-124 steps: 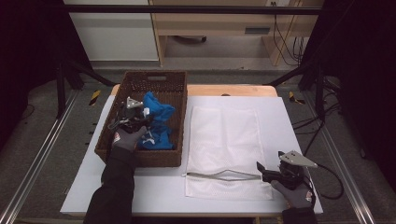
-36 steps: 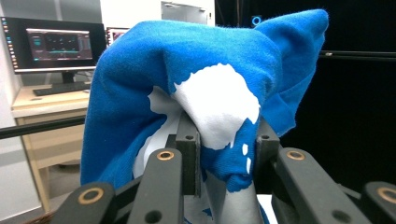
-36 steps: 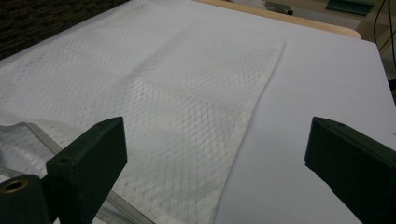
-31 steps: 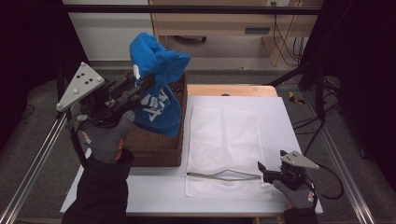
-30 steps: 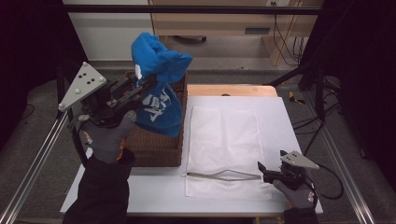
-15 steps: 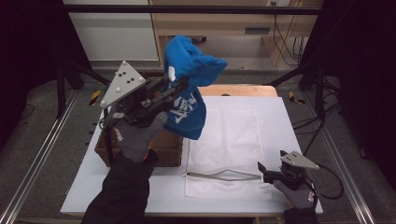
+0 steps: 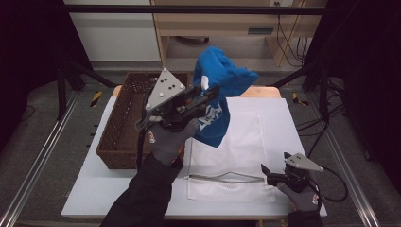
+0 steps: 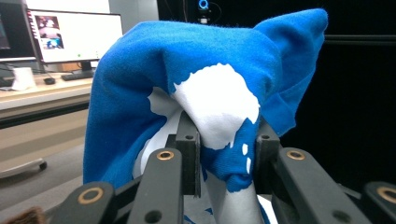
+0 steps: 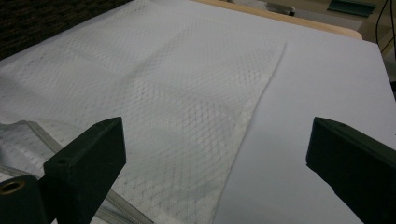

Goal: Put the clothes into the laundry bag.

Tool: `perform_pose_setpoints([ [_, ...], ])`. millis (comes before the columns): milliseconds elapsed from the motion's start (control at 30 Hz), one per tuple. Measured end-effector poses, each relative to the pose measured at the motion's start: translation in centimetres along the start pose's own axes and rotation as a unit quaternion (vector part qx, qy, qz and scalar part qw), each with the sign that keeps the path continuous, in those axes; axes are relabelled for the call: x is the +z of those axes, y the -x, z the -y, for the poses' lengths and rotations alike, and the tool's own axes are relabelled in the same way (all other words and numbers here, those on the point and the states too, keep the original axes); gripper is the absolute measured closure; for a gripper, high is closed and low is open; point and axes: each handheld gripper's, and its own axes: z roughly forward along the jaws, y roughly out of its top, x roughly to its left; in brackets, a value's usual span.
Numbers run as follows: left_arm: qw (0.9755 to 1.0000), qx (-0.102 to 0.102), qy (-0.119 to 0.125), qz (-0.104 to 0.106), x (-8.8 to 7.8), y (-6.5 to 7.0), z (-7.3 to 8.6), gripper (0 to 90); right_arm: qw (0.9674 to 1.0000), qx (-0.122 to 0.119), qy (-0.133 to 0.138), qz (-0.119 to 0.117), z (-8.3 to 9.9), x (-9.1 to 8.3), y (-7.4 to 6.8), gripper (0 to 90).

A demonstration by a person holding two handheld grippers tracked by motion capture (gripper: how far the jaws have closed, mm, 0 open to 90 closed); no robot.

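My left gripper [image 7: 208, 97] is held high over the table, shut on a blue garment [image 7: 217, 90] with white print, which hangs from the jaws above the left part of the white mesh bag [image 7: 250, 137]. In the left gripper view the blue garment [image 8: 205, 88] is bunched between the two black jaws and drapes over them. My right gripper [image 7: 268, 171] rests on the table at the near right, by the bag's zipped edge [image 7: 227, 178]. Its jaws stand wide open over the mesh bag [image 9: 163, 98] with nothing between them.
A brown wicker basket [image 7: 127, 118] stands on the left of the white table [image 7: 94, 189]. A wooden board edge [image 7: 265, 92] shows behind the bag. Metal frame rails [image 7: 42, 156] run along both sides, and cables [image 7: 331, 118] lie at the right.
My left gripper has lifted the blue garment out of the basket and carried it rightward until it hangs over the mesh bag. The right gripper has stayed where it was.
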Motion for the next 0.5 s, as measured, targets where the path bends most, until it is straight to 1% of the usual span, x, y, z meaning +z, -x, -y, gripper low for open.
perform_pose_setpoints([
  [67, 1.0, 0.001, -0.005, 0.004, 0.7, 0.4, 0.4, 70.9, 1.0, -0.003, 0.001, 0.001, 0.1, 0.0, 0.0, 5.3],
  [200, 0.9998, 0.001, -0.017, 0.01, 2.1, 1.1, 1.5, 70.9, 1.0, -0.001, 0.001, 0.001, 0.1, 0.0, 0.0, 5.3],
  [233, 0.9996, 0.001, -0.023, 0.013, 2.6, 1.3, 2.0, 70.9, 1.0, -0.003, 0.001, -0.001, 0.1, 0.0, 0.0, 5.2],
  [267, 0.9995, 0.001, -0.028, 0.015, 2.9, 1.4, 2.3, 70.9, 1.0, 0.0, 0.0, -0.001, 0.1, 0.0, -0.1, 5.2],
  [300, 0.9995, 0.001, -0.028, 0.015, 2.9, 1.4, 2.3, 70.9, 1.0, 0.0, 0.0, -0.001, 0.1, 0.0, -0.1, 5.2],
  [367, 0.9992, -0.005, -0.034, 0.02, 3.7, 1.5, 3.1, 70.8, 1.0, -0.002, -0.001, -0.002, 0.2, 0.1, -0.1, 5.2],
  [500, 0.9984, -0.01, -0.05, 0.027, 4.9, 1.7, 4.5, 70.8, 1.0, -0.004, -0.001, -0.001, 0.2, 0.1, -0.1, 5.1],
])
